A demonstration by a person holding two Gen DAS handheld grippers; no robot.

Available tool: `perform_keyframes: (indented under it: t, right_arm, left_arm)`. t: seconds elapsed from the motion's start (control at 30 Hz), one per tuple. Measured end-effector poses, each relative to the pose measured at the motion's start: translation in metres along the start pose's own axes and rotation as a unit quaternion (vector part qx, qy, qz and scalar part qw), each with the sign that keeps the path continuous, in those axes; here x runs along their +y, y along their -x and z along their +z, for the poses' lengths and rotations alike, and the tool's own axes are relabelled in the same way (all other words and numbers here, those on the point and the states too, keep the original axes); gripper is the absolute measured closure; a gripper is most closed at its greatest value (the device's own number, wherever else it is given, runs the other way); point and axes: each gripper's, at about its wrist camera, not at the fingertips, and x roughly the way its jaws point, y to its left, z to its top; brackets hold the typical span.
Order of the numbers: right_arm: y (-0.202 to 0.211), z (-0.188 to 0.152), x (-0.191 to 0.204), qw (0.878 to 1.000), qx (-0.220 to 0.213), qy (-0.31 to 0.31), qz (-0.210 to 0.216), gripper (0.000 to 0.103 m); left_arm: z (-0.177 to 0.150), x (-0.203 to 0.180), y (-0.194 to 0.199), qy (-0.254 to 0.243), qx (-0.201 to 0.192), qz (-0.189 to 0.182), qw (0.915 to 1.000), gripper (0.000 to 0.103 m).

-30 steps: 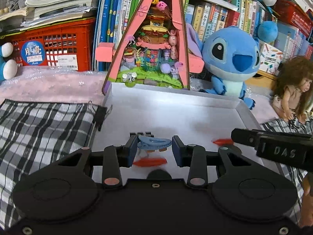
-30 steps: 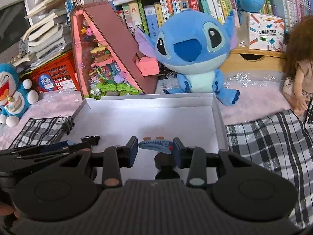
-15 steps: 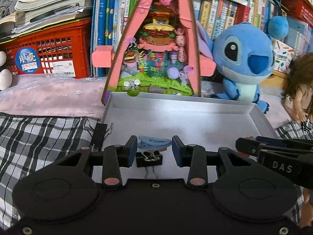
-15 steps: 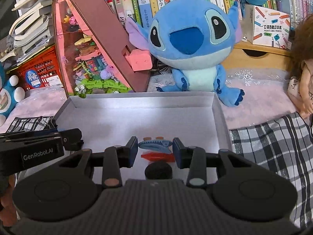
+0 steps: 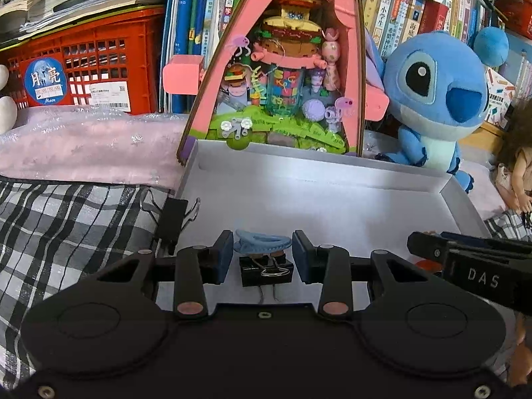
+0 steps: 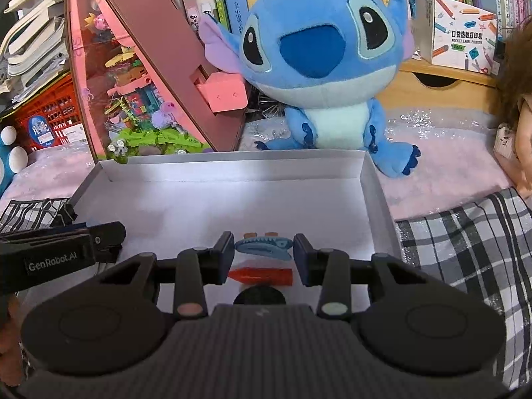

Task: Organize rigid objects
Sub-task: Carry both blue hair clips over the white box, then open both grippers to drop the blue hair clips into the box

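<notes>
Between the left gripper (image 5: pixel 262 252) pads sits a blue hair clip (image 5: pixel 262 242), clamped, over the white tray (image 5: pixel 332 199), black binder clip (image 5: pixel 266 271) below it. Right gripper (image 6: pixel 262 252) pinches another blue clip (image 6: pixel 264 244), red piece (image 6: pixel 261 274) beneath at 6 o'clock. Gripper bodies read "DAS" and "GenRobot.AI". Stitch plush (image 6: pixel 319 66) at 12 o'clock, red crate (image 5: pixel 83 66) at 10, sticker "Moon".

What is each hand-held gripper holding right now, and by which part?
Left hand-held gripper grips a blue hair clip by its ends. Right hand-held gripper grips another blue hair clip likewise.
</notes>
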Motion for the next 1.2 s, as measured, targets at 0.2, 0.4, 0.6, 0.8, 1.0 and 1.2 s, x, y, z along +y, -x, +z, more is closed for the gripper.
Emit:
perform_keyframes:
  t: [0.2, 0.4, 0.6, 0.8, 1.0, 1.2]
  right_arm:
    - [-0.004, 0.0, 0.002, 1.0, 0.004, 0.003, 0.004, 0.058]
    - [-0.006, -0.003, 0.003, 1.0, 0.004, 0.01, 0.002, 0.055]
    - [-0.004, -0.005, 0.001, 1.0, 0.005, 0.007, 0.002, 0.052]
    - [0.004, -0.01, -0.006, 1.0, -0.001, -0.011, 0.006, 0.029]
    - [0.025, -0.015, -0.012, 1.0, -0.024, -0.015, 0.014, 0.019]
    - [0.047, -0.023, -0.014, 0.999, -0.043, -0.007, 0.021, 0.016]
  left_arm:
    - [-0.005, -0.003, 0.0, -0.01, -0.004, 0.0, 0.9999, 0.066]
    - [-0.008, -0.006, 0.0, -0.023, -0.01, 0.002, 0.9997, 0.065]
    - [-0.01, -0.009, 0.003, -0.024, -0.01, -0.013, 0.9996, 0.05]
    - [-0.015, -0.015, 0.012, -0.03, -0.019, -0.011, 0.9993, 0.03]
    - [-0.021, -0.019, 0.035, -0.042, -0.044, -0.015, 0.998, 0.018]
    - [-0.03, -0.016, 0.062, -0.04, -0.049, -0.04, 0.9972, 0.015]
